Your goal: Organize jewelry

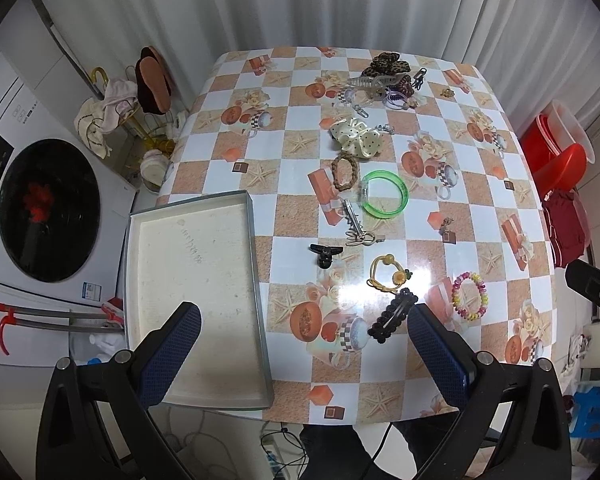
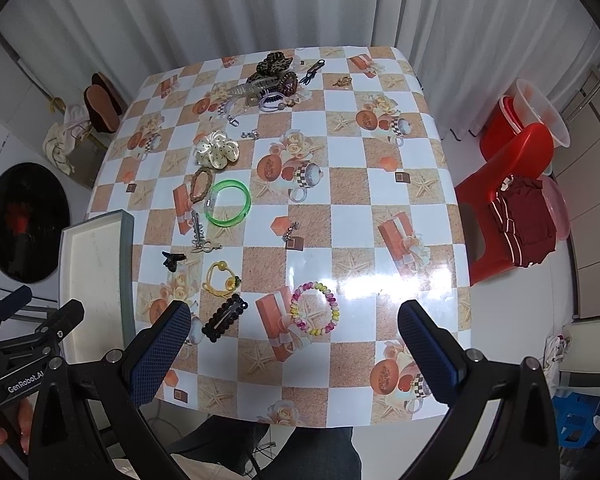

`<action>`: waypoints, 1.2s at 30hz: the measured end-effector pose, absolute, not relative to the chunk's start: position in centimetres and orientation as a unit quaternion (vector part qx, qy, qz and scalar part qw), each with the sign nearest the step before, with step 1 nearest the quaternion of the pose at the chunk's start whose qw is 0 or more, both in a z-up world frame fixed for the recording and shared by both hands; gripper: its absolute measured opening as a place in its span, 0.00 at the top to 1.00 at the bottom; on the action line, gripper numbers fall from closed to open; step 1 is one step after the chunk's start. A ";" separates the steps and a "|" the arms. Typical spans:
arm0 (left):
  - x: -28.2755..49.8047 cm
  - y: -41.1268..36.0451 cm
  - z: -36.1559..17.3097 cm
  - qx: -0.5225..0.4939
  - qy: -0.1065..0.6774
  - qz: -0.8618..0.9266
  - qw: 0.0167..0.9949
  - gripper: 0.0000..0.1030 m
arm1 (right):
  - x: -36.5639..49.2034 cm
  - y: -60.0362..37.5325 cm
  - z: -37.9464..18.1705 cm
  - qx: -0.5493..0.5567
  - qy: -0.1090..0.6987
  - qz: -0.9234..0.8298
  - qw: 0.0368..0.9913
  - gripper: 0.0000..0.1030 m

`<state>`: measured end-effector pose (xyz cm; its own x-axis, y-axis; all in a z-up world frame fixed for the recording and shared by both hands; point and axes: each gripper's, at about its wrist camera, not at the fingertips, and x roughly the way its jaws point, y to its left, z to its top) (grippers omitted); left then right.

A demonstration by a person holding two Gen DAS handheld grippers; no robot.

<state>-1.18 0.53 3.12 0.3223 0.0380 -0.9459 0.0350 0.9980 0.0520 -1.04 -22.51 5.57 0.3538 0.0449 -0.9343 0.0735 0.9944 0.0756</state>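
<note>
Left gripper (image 1: 304, 332): two black arms tipped with blue, cross-hatched rubber pads (image 1: 180, 344), spread wide and holding nothing, raised above the near edge of the table. Its left pad overlaps the tray (image 1: 260, 320), a shallow rectangular box with grey walls and a pale, speckled, foam-like floor, lying bare at the table's near-left corner.

Right gripper (image 2: 294, 338): same build, jaws likewise wide apart and empty, hovering over the near middle of the table. Between its pads lies a coiled bracelet (image 2: 315, 308) of pink, yellow and white loops, ring-shaped and flat on the cloth.

Just left of that bracelet sits a black beaded snap clip (image 2: 225, 319), oblong and knobbly. Beyond it lie a yellow cord hair tie (image 2: 220, 278) with round beads, and a small black claw clip (image 2: 172, 259) near the tray's far corner.

Further out: a silvery metal hair clip (image 1: 354, 224), a translucent green bangle (image 1: 385, 194), smooth and circular, and a brown braided ring (image 1: 344, 171) just beside it. Behind these lies a cream satin scrunchie (image 1: 356, 136) with dark dots, ruffled. At the far edge, a heap holds a leopard-print scrunchie (image 1: 388, 63), a clear plastic claw clip (image 1: 374, 82) and small metal clasps, touching one another.

The table (image 1: 300, 160) wears a glossy checked oilcloth printed with starfish, cups and gift boxes. A red plastic chair (image 2: 508, 196) stands to the right.
</note>
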 end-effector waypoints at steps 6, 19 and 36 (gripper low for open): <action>-1.1 0.6 3.1 0.029 0.583 0.003 0.812 0.00 | -1.1 -22.4 5.7 0.051 0.569 -0.009 0.821 0.00; -1.1 0.8 3.1 0.029 0.582 0.005 0.812 0.00 | -1.0 -22.2 5.8 0.050 0.569 -0.008 0.821 0.00; -1.3 0.6 3.0 0.031 0.582 0.005 0.813 0.00 | -1.0 -22.2 5.7 0.050 0.569 -0.011 0.821 0.00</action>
